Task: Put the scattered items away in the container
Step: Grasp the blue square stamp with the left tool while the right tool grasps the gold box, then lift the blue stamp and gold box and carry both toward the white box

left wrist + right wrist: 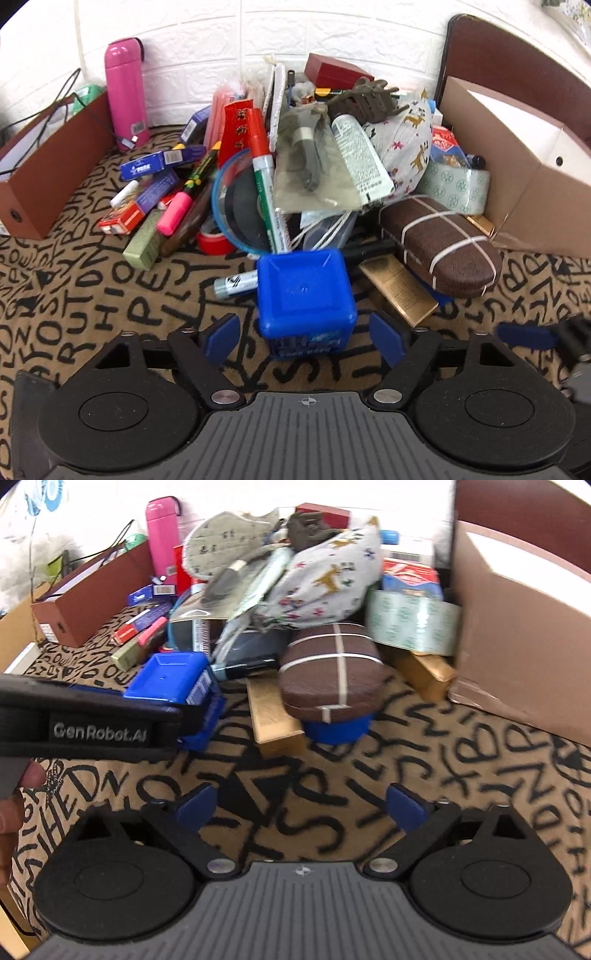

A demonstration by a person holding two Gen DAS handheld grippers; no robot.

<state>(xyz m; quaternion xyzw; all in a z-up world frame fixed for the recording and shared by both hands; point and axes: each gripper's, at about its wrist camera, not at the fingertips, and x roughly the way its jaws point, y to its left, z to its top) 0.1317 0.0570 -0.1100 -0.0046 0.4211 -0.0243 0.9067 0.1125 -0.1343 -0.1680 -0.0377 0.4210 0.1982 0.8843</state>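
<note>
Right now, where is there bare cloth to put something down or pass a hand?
Bare cloth lies ahead of the right tongs, between the glasses case and tan box. More sits between the brown box and blue tub. The pile against the wall is packed.

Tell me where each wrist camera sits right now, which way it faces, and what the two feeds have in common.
Left wrist: low behind the open left gripper, facing the clutter pile, blue box between its fingers; the right gripper's tip at right edge.
Right wrist: behind the open right gripper, facing patterned cloth; the left gripper's side and fingers of a hand at left.
Shared: blue box, brown case, pink bottle.
</note>
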